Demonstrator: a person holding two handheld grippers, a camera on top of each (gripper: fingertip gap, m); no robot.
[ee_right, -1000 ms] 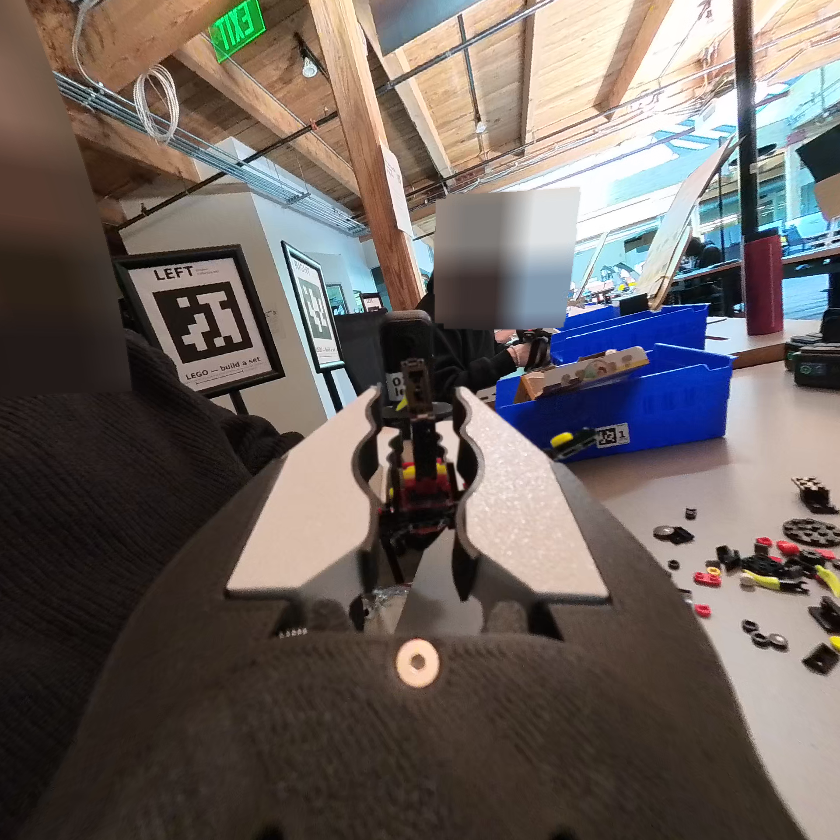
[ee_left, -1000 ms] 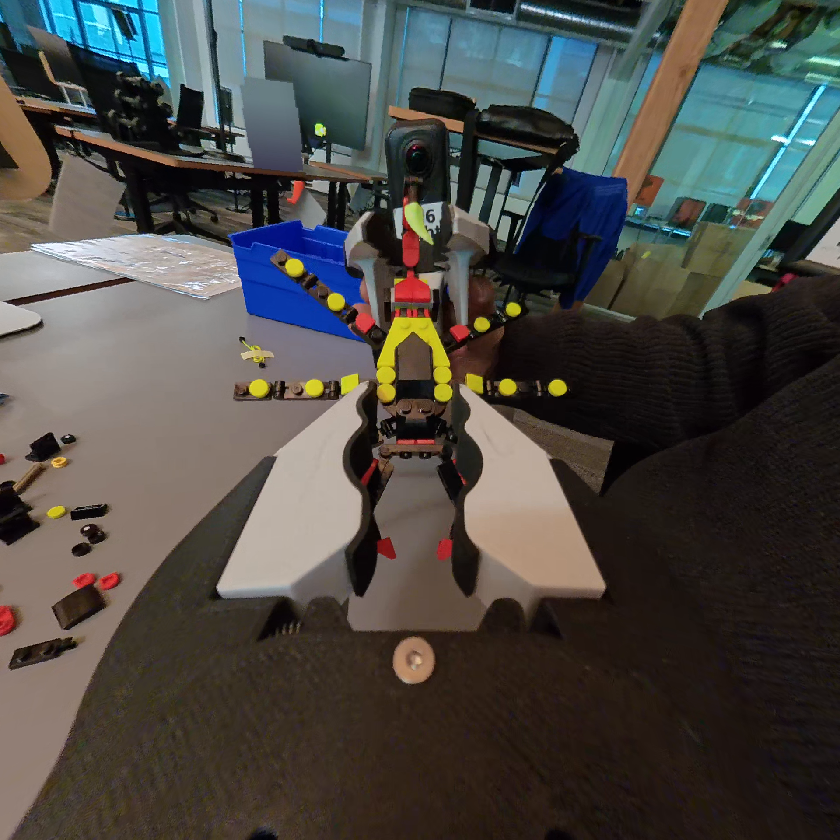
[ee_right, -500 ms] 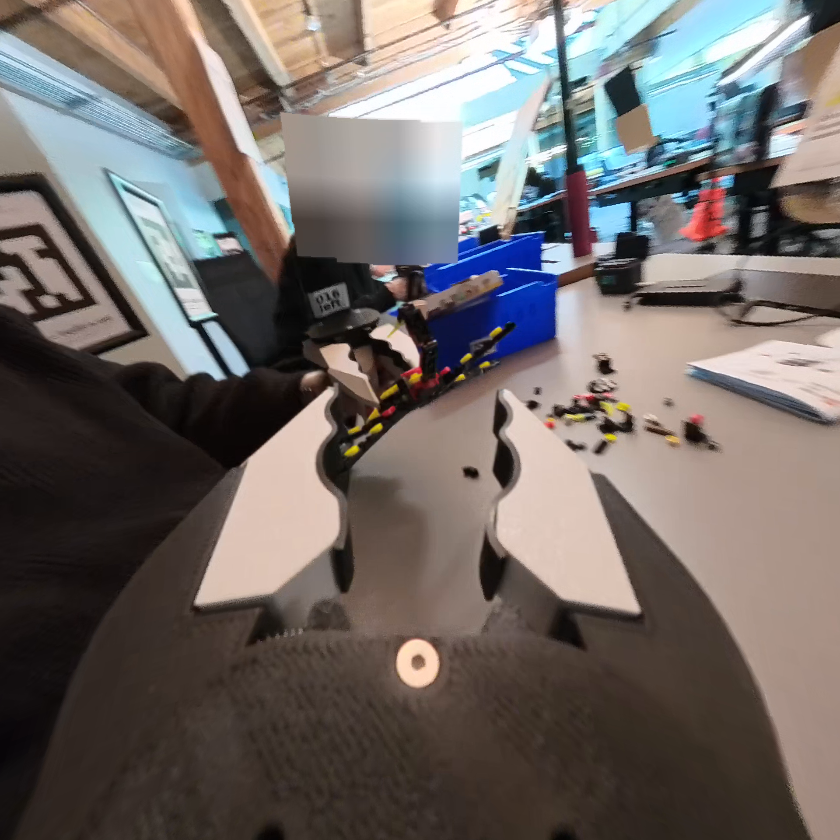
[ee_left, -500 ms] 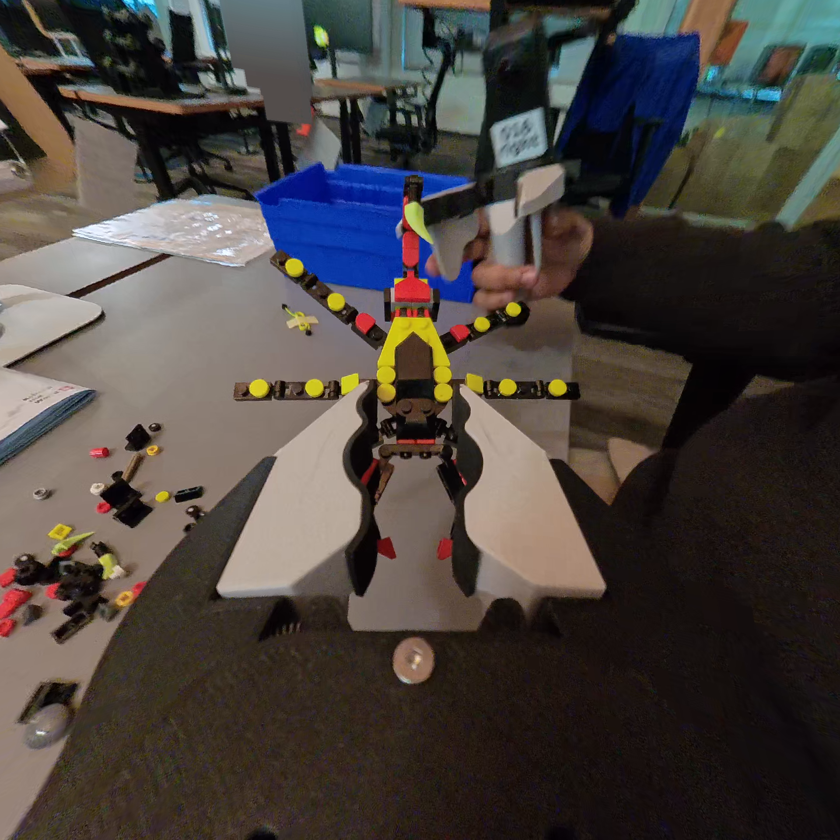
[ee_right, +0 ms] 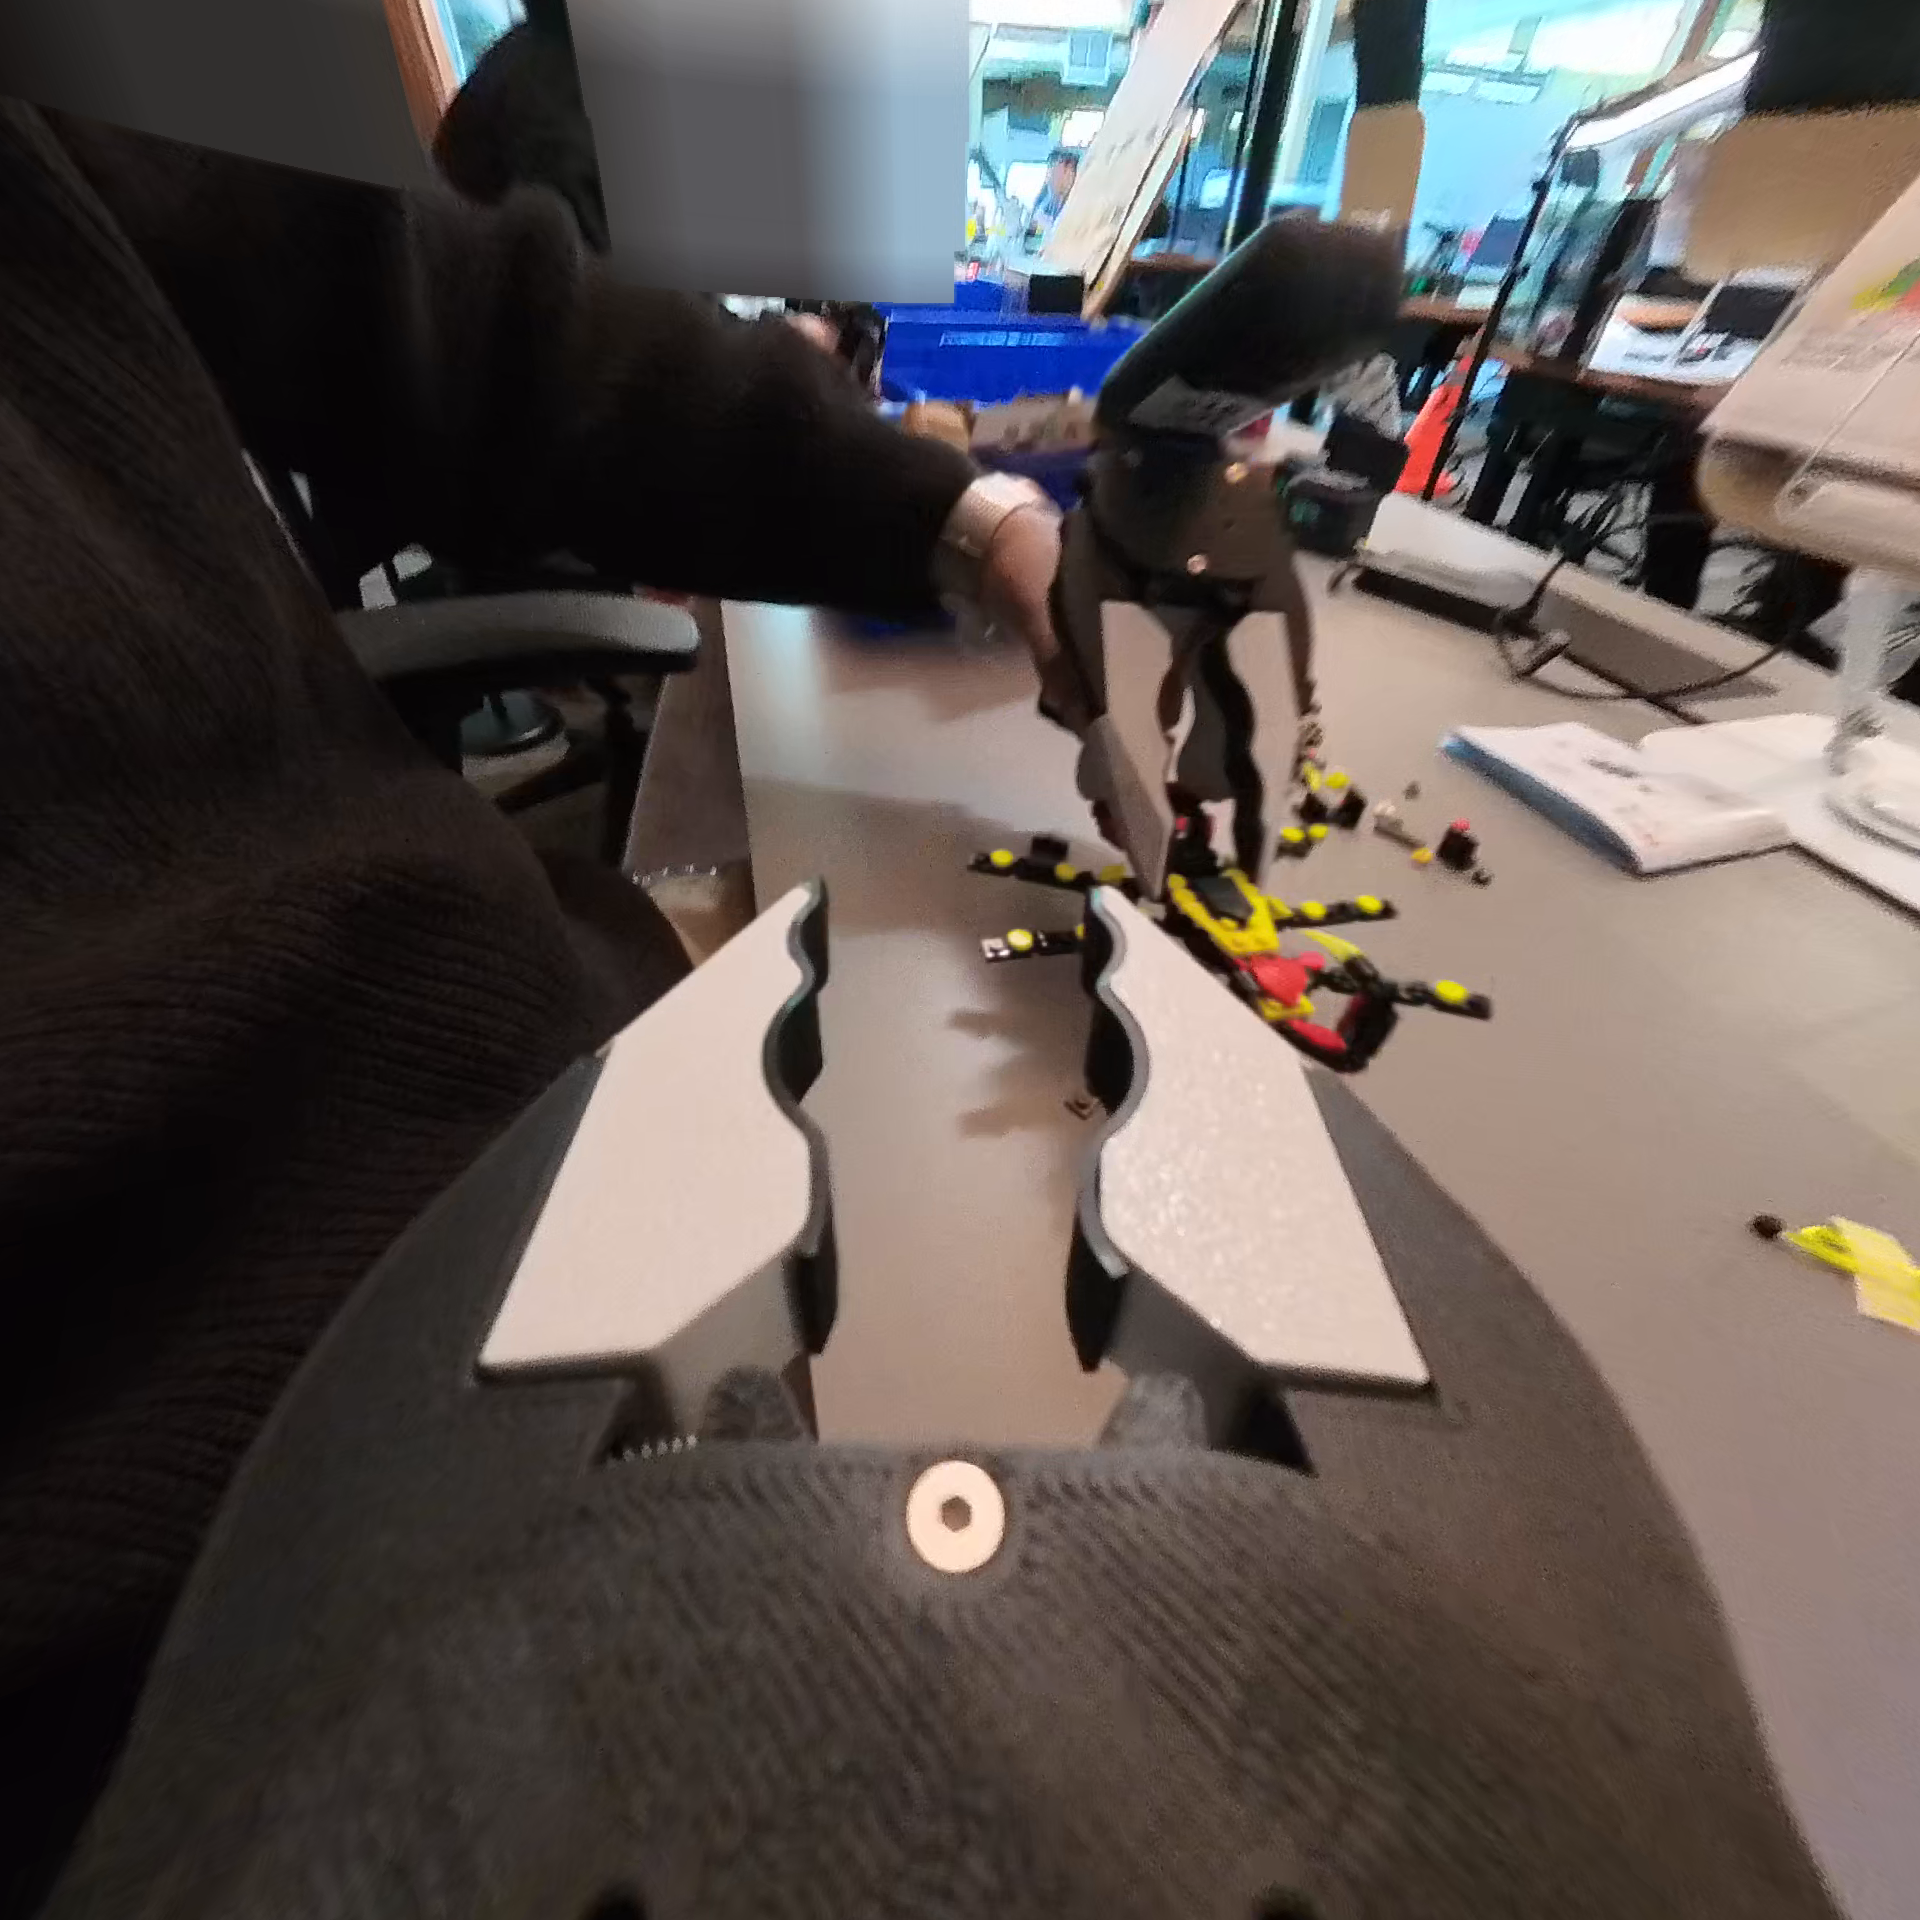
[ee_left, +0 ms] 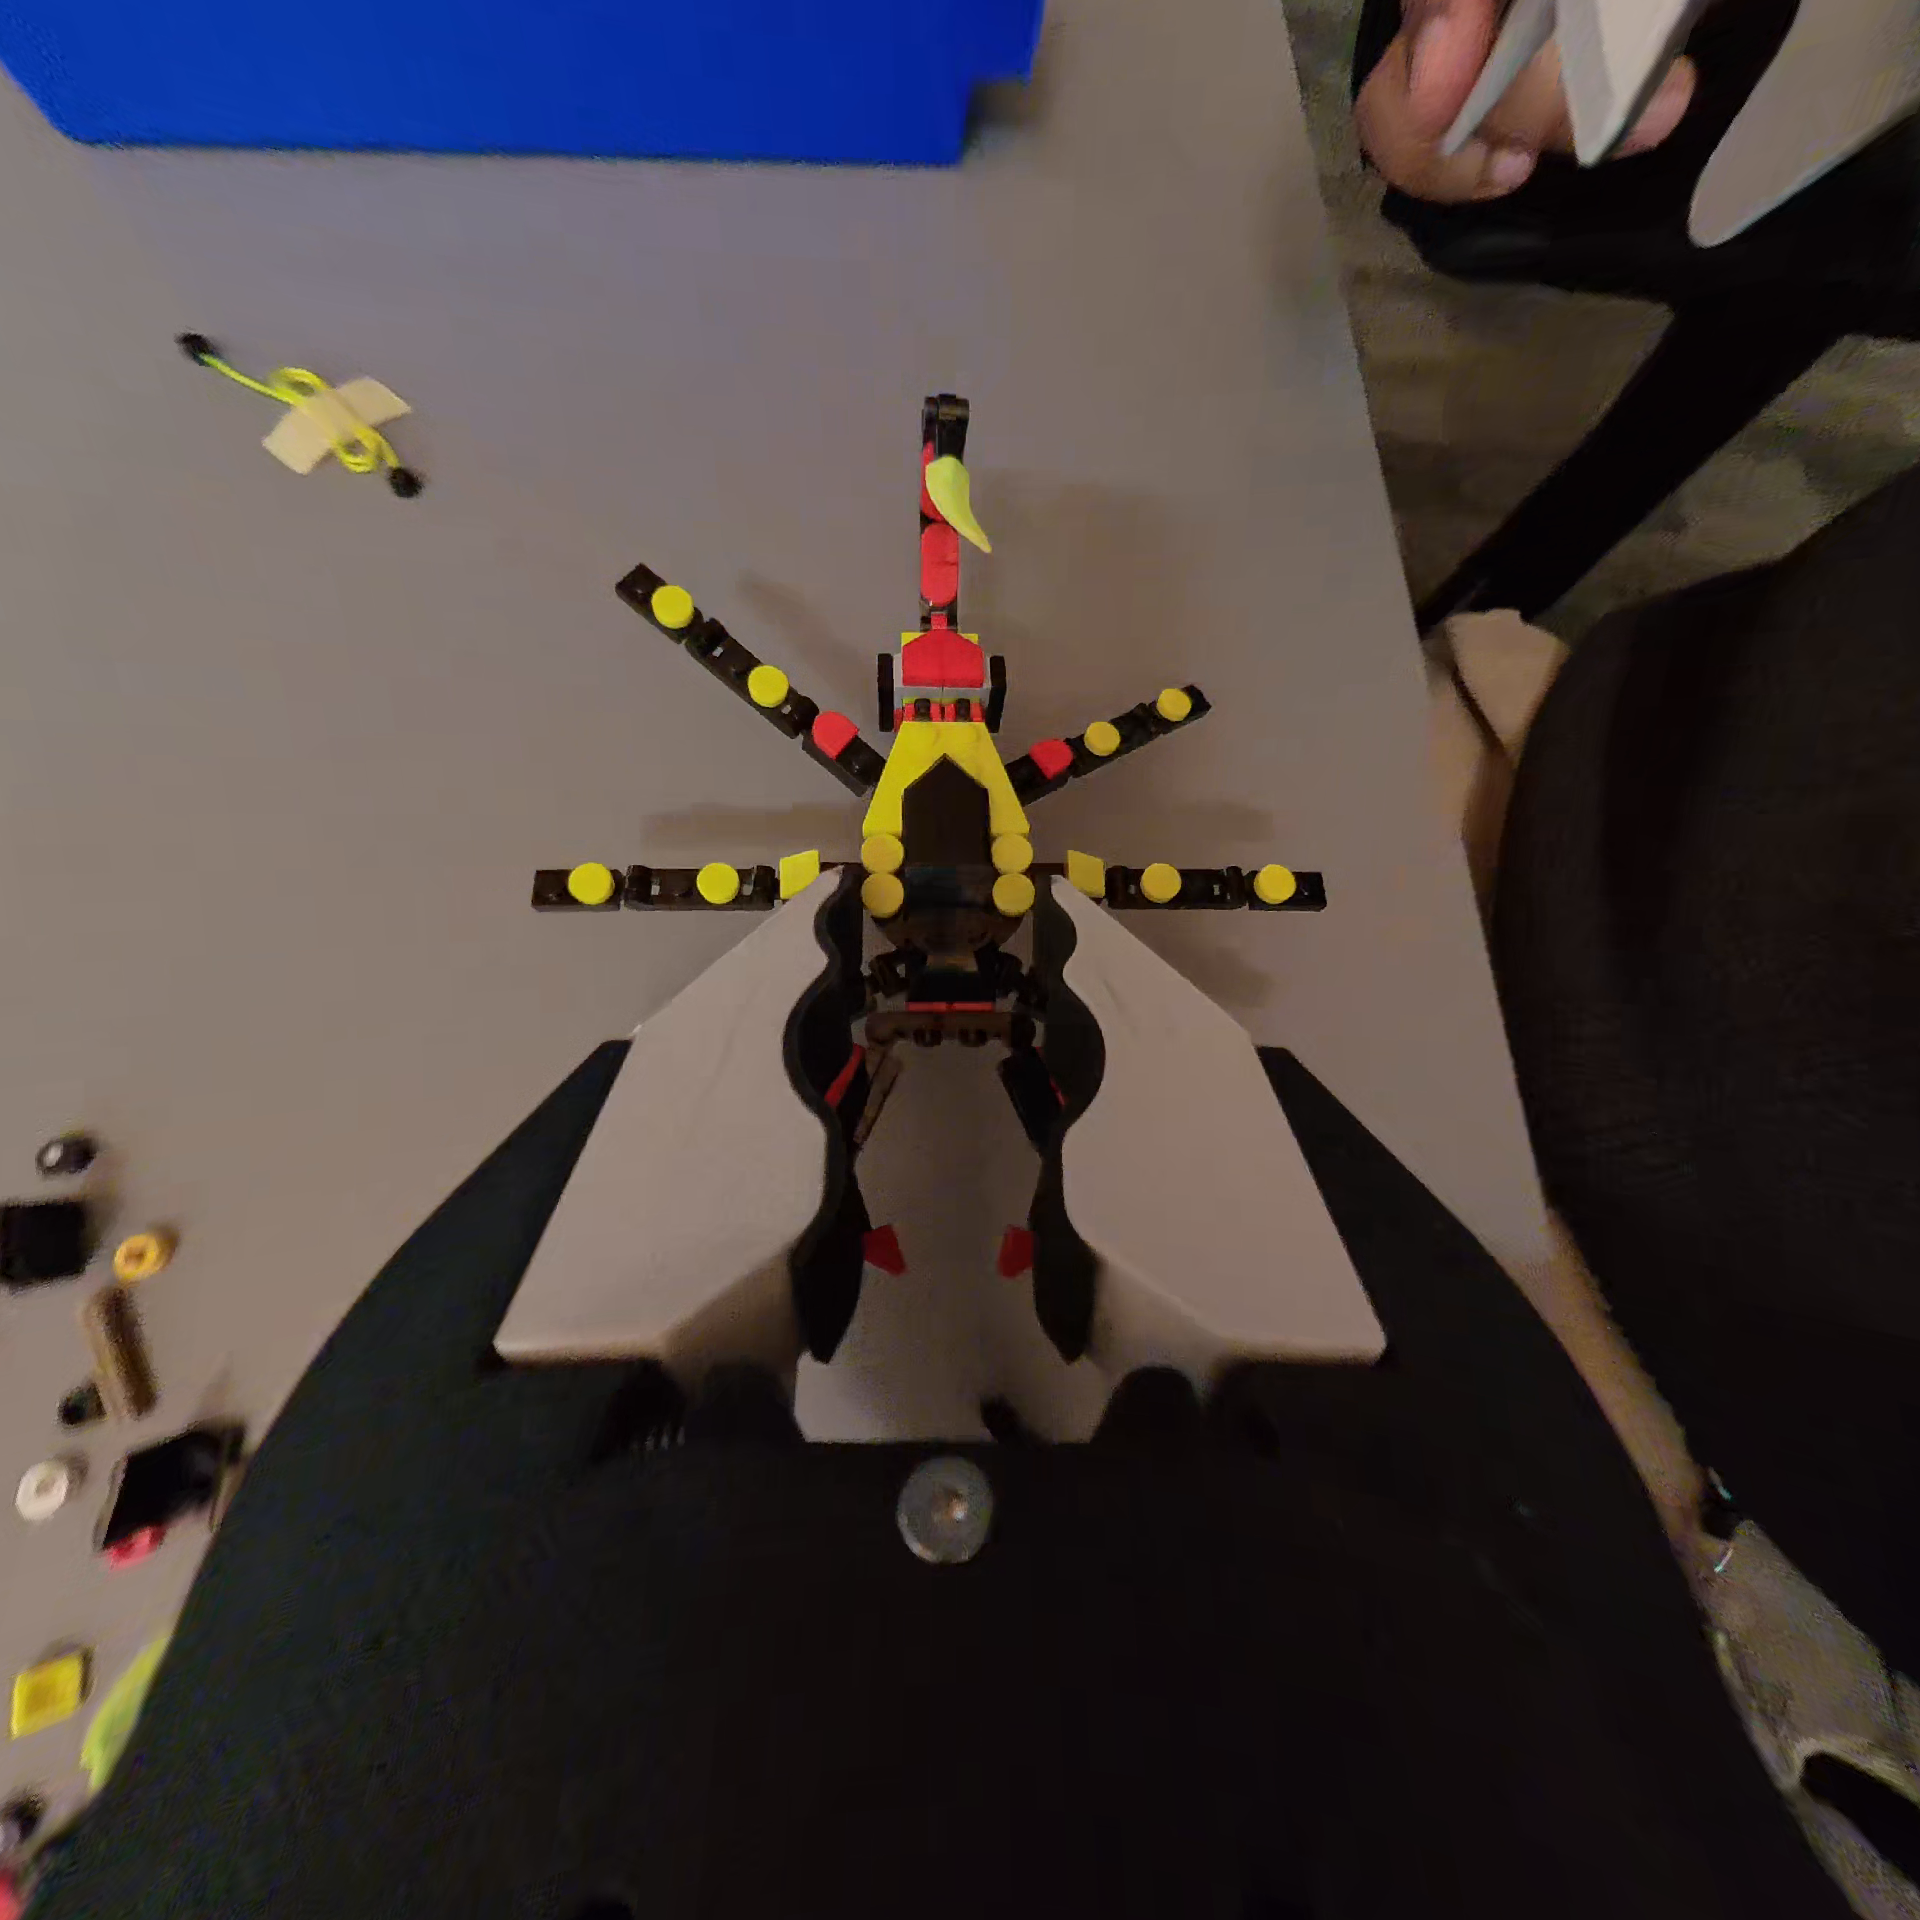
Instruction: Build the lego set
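Left fingers: the left gripper [ee_left: 948,904] is clenched on the front body of a brick-built scorpion model [ee_left: 940,800]; both fingers [ee_left: 800,997] press its dark sides, its pincers lying back between them.
Right fingers: the right gripper [ee_right: 951,914] is released, its fingers [ee_right: 1127,997] standing apart with only bare surface between them.
Scorpion model: black, yellow and red, with four studded legs spread out and a red tail carrying a lime stinger; it is down at the grey surface [ee_left: 416,675], near that surface's right edge. In the right wrist view the model [ee_right: 1247,935] lies just beyond the right gripper's far fingertip, with the left gripper [ee_right: 1174,810] coming down onto it from above.
Left of the model: a lime cord with a strip of pale tape [ee_left: 322,421] lies apart from it; loose small bricks [ee_left: 114,1351] in black, yellow, red and white are scattered at the lower left.
Behind the model: a blue bin [ee_left: 520,73] sits on the surface.
Farther off: an open booklet [ee_right: 1621,790] lies past more loose bricks in the right wrist view.
Person: a dark knitted sleeve [ee_right: 520,416] reaches to the hand [ee_right: 1013,582] on the left gripper.
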